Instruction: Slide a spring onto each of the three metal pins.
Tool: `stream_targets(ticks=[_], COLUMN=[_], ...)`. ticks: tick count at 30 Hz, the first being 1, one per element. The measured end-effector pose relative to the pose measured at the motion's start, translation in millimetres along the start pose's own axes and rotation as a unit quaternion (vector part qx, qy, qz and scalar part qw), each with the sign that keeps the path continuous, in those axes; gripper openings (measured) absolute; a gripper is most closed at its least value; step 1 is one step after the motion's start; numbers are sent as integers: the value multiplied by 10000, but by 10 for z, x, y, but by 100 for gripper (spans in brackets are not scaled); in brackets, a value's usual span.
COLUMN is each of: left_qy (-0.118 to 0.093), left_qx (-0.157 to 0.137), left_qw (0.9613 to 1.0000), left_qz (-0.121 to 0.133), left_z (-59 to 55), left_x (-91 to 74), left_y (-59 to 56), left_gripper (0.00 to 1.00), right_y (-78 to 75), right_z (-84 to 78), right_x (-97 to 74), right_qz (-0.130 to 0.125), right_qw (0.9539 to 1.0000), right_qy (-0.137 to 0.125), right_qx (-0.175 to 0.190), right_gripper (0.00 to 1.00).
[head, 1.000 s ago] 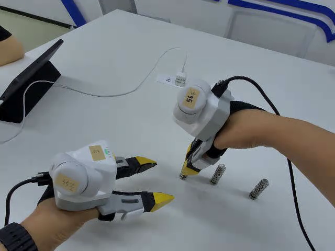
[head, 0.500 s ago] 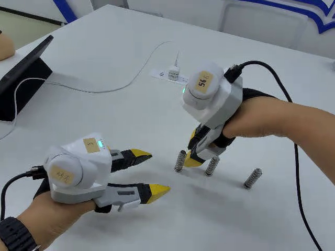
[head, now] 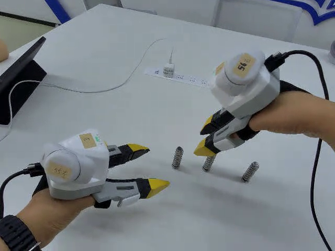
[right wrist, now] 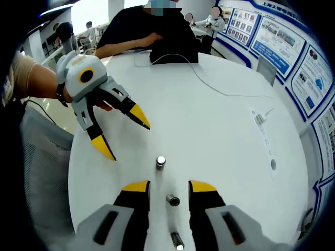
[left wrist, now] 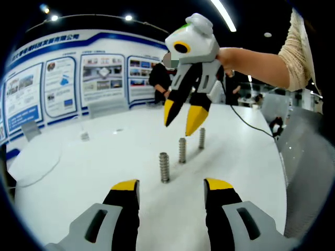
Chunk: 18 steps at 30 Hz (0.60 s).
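Three coiled springs stand upright in a row on the white table: the left spring [head: 178, 157], the middle spring [head: 209, 162] and the right spring [head: 250, 171]. Each seems to sit on a pin; from above, the right gripper view shows round metal tops [right wrist: 160, 162] [right wrist: 172, 200]. My right gripper [head: 205, 138] hovers open and empty just above the middle spring. My left gripper [head: 149, 167] rests open and empty to the left of the row, pointing at the springs [left wrist: 164, 167]. Its own jaws [left wrist: 171, 188] stand wide apart.
A dark tablet on a stand [head: 21, 78] sits at the far left. A white cable [head: 104, 89] runs to a power strip [head: 178, 76] behind the springs. A black cable [head: 316, 172] trails from the right gripper. A person sits across the table [right wrist: 152, 31].
My right gripper has lifted off the left spring and moved up and to the right, its jaws now apart. The left spring stands free. The left gripper has barely moved.
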<state>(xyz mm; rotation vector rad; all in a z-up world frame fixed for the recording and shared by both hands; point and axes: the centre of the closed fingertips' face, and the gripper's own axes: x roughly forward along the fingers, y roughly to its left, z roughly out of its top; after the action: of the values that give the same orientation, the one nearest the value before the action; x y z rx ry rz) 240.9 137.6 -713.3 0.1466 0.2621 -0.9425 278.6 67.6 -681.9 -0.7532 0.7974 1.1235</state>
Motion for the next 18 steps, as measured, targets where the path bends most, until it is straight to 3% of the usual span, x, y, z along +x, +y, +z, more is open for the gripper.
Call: stream_targets(ticks=[9,18], left_qy=[51,79], left_qx=[0,43], left_qw=[10000,10000], left_qz=[-15,-34], left_z=[20,58], left_x=[36,79], left_y=[-19,-17], left_gripper=[54,55], right_y=[-70,-123], right_z=[-180,-502], right_x=[-299,-537], right_qz=[-303,-570], right_qw=[9978,9929], right_qy=[-427,-726], right_qx=[418,751], right_gripper=[32,36])
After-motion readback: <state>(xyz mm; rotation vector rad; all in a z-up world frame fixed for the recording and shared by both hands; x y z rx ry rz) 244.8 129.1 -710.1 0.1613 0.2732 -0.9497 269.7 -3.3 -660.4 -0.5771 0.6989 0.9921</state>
